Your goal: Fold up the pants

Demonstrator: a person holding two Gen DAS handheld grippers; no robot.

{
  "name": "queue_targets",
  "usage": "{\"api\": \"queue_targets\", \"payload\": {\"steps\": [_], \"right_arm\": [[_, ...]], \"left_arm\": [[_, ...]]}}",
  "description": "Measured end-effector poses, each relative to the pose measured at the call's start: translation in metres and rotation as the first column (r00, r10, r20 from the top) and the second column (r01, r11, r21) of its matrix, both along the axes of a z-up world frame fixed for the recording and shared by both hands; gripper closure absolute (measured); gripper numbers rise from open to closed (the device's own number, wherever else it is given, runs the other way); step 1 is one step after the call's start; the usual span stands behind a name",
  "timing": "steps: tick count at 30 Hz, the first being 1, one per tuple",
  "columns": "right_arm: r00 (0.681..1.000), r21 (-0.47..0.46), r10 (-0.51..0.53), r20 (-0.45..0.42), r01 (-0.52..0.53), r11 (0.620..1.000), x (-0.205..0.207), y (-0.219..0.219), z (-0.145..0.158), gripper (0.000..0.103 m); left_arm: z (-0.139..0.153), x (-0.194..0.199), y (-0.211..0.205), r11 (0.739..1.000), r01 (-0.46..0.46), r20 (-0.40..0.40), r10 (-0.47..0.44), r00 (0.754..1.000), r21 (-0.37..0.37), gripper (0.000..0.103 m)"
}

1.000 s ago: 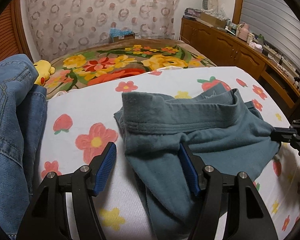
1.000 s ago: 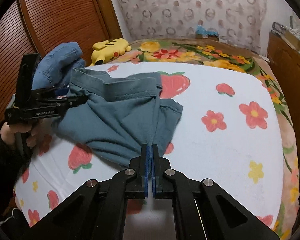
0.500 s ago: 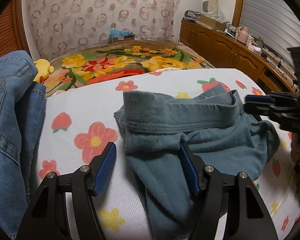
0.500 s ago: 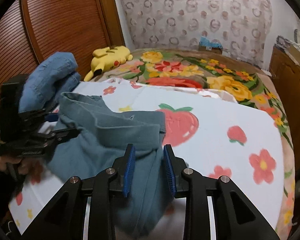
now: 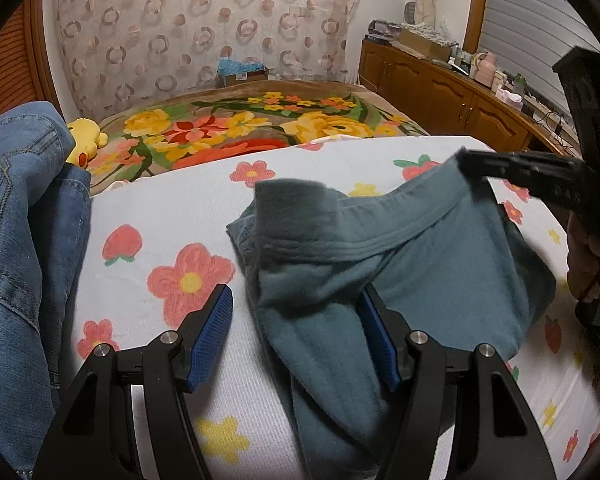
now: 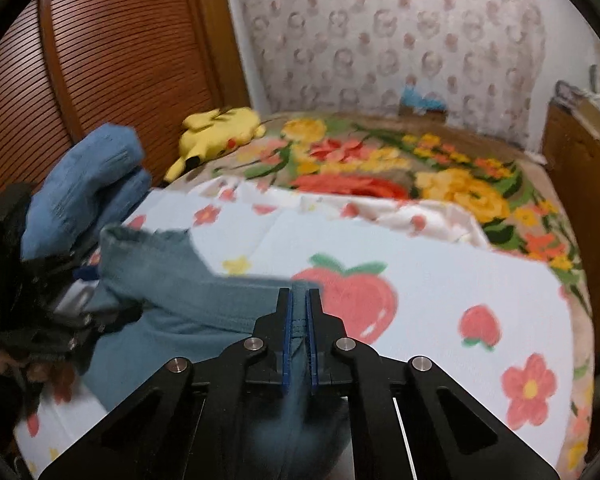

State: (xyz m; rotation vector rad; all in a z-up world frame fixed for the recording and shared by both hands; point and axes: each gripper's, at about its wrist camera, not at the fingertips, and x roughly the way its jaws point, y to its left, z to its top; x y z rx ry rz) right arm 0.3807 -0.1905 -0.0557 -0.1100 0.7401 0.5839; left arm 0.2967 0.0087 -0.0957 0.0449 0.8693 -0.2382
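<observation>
Grey-teal pants (image 5: 420,272) lie crumpled on a white sheet with flowers and strawberries (image 5: 172,216). My left gripper (image 5: 296,320) stands open low over the pants' near part. A fold of the fabric lies between its blue pads (image 5: 212,336), and the left pad is clear of the cloth. My right gripper (image 6: 299,308) is shut on the waistband of the pants (image 6: 172,280). In the left wrist view the right gripper (image 5: 466,158) comes in from the right and holds that end of the waistband up off the sheet. The left gripper (image 6: 40,300) is at the left edge of the right wrist view.
Folded blue jeans (image 5: 16,220) are piled at the left of the bed, with a yellow plush toy (image 5: 86,136) behind them. A flowered brown blanket (image 5: 260,128) covers the far half. A wooden cabinet (image 5: 440,88) runs along the right, a slatted wooden door (image 6: 100,60) along the left.
The right gripper left the pants' lower edge, moved up to the waistband, opened, then shut on it and lifted that end. The left gripper stayed where it was.
</observation>
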Motion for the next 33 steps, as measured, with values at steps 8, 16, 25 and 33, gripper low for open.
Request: {"api": "queue_targets", "payload": {"steps": [8,16,25,33], "right_arm": [[1.0,-0.017,-0.017,-0.015,0.017,1.0,-0.004,0.005,-0.003,0.082],[0.998,-0.039,0.0,-0.06,-0.002,0.999,-0.033,-0.014,0.005,0.067],[0.996,-0.117,-0.047,-0.081,0.037,0.992,-0.043,-0.016,-0.001,0.058],[0.987,-0.05,-0.044,-0.154,0.036,0.998,-0.035,-0.016,-0.002,0.054]], "left_arm": [[0.001,0.0,-0.001,1.0,-0.003,0.004,0.003,1.0,-0.009,0.038],[0.006,-0.004,0.0,1.0,-0.007,0.047,0.007,0.999,-0.005,0.038],[0.002,-0.001,0.0,1.0,-0.003,0.028,0.003,1.0,0.006,0.038],[-0.003,0.004,0.003,1.0,-0.003,-0.011,0.003,1.0,-0.02,0.038]]}}
